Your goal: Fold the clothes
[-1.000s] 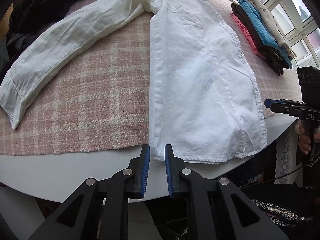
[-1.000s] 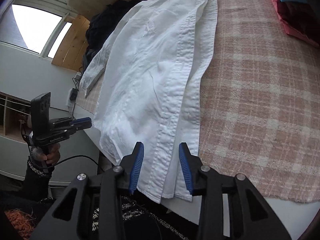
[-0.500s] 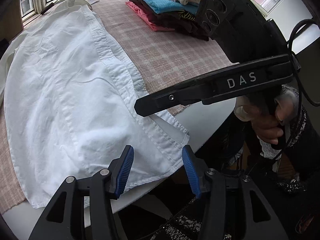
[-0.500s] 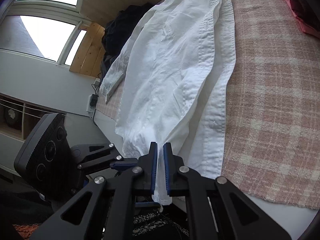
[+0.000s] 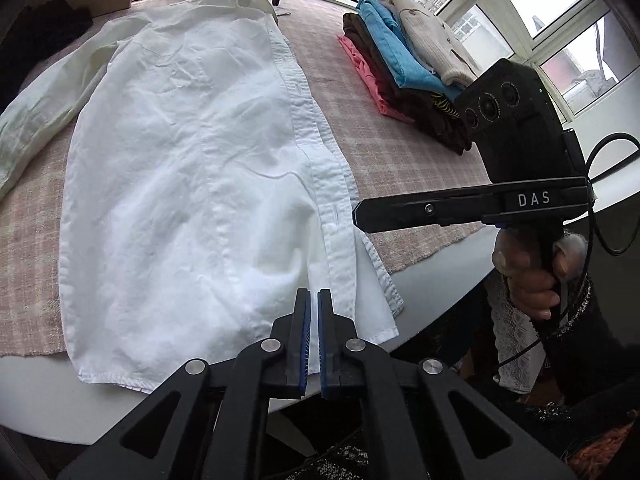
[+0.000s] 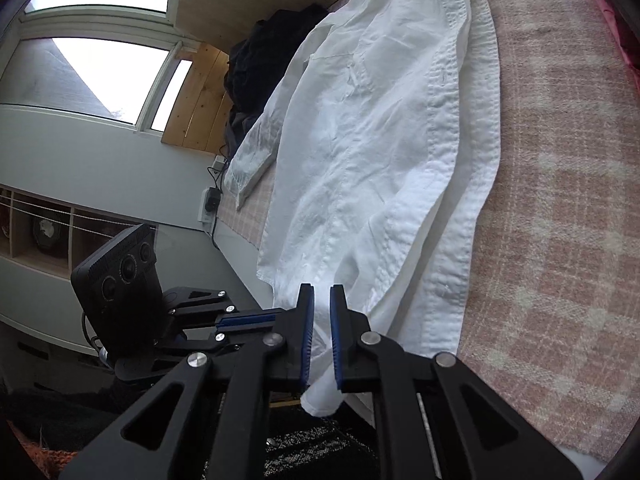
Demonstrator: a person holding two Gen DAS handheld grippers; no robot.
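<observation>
A white shirt (image 5: 192, 184) lies spread on the plaid cloth (image 5: 400, 152), its hem at the near table edge and one sleeve (image 5: 36, 120) stretched left. My left gripper (image 5: 314, 296) is closing at the hem beside the button placket, its jaws pinched on a thin strip of white cloth. In the right wrist view the shirt (image 6: 380, 140) runs away from my right gripper (image 6: 321, 290). Its jaws are opening, and a fold of hem lies loose between them with a corner drooping below. My right gripper (image 5: 358, 216) hovers side-on over the placket, held by a hand (image 5: 528, 280).
A stack of folded clothes (image 5: 400, 64) sits on the far right of the plaid cloth. A dark clothes pile (image 6: 264, 68) lies beyond the sleeve at the far left. The white table edge (image 5: 440, 264) curves close under both grippers. Windows ring the far side.
The left gripper swung right along the hem, opened wide, then closed on the hem by the placket. The right gripper closed on the hem half a second ago and now stands slightly wider.
</observation>
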